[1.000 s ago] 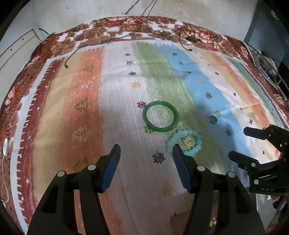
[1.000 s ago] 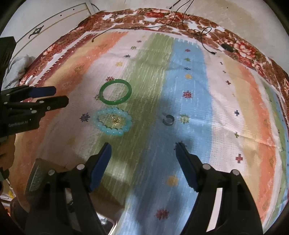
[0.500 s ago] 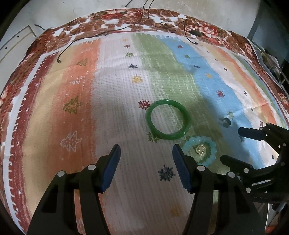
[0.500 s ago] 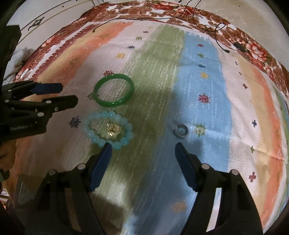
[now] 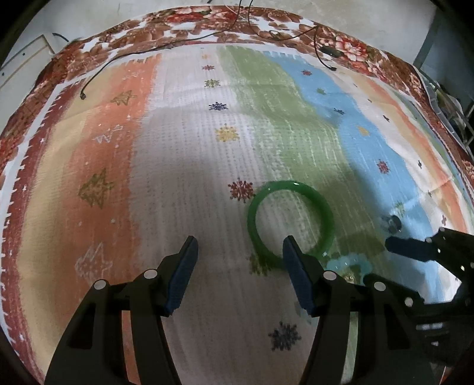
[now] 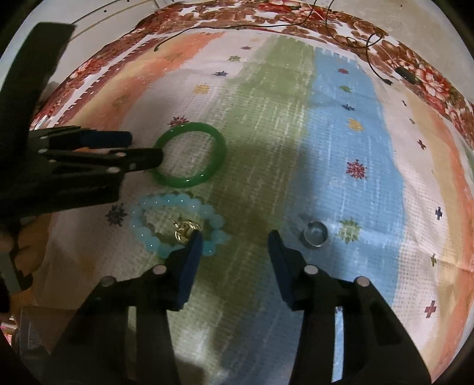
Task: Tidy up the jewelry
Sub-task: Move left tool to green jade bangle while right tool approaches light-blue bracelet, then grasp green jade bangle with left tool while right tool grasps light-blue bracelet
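A green bangle [image 5: 296, 185] [image 6: 189, 182] lies on the striped cloth [image 5: 183, 183]. Just nearer lies a light-blue bead bracelet [image 5: 349, 262] [image 6: 148, 237] with a gold charm [image 6: 185, 231] inside it. A small silver ring [image 6: 315, 234] [image 5: 392, 223] lies to their right. My left gripper [image 5: 240, 241] [image 6: 145, 148] is open, its right finger over the bangle's near left rim. My right gripper [image 6: 234, 237] [image 5: 377, 260] is closing; its left finger covers the bracelet's right edge and the ring lies just outside its right finger. Its pads press on nothing.
Thin black cables [image 5: 124, 56] [image 6: 376, 53] trail over the cloth's far floral border. Beyond it is bare pale floor [image 5: 89, 17]. A metal rack [image 5: 450, 97] stands at the right edge. A hand [image 6: 26, 237] holds the left gripper.
Both grippers have come down closer to the jewelry. The right jaws have narrowed. The bangle now sits against the left gripper's right finger, and the bracelet under the right gripper's left finger.
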### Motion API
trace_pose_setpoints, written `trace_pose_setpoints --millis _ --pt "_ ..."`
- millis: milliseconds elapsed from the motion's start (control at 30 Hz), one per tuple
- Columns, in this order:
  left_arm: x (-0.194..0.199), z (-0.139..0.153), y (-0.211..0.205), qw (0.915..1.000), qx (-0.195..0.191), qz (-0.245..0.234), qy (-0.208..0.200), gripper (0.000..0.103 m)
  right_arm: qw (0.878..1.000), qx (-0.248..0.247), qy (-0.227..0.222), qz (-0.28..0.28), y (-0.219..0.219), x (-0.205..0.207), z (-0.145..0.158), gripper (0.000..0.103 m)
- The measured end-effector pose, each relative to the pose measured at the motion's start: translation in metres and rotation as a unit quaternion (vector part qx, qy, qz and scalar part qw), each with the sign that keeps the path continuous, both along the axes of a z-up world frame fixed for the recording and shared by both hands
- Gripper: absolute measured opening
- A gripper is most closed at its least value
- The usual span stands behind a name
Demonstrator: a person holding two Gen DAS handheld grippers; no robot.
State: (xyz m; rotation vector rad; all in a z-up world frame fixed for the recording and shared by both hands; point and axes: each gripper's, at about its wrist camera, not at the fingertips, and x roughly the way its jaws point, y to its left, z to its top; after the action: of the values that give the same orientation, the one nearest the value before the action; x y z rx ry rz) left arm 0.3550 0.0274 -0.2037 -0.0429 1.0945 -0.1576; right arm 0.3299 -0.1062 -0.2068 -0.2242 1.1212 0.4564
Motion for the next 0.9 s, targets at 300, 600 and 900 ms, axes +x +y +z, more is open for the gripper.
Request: trace_pose_setpoints --millis 300,600,900 --pt "0.008 0.0 -0.001 1.0 -0.006 0.002 -0.005 0.06 1.0 0.021 0.002 -0.001 0.0 0.0 0.003 0.05" --pt "0.009 -0.004 -0.006 0.9998 0.014 -0.009 -0.006 0.059 1.0 0.011 0.007 -0.002 0.001 0.006 -0.008 0.053" --pt "0.006 -0.01 -0.008 0.9984 0.052 -0.009 -0.021 0.028 1.0 -0.007 -0.009 0.008 0.006 -0.002 -0.011 0.013"
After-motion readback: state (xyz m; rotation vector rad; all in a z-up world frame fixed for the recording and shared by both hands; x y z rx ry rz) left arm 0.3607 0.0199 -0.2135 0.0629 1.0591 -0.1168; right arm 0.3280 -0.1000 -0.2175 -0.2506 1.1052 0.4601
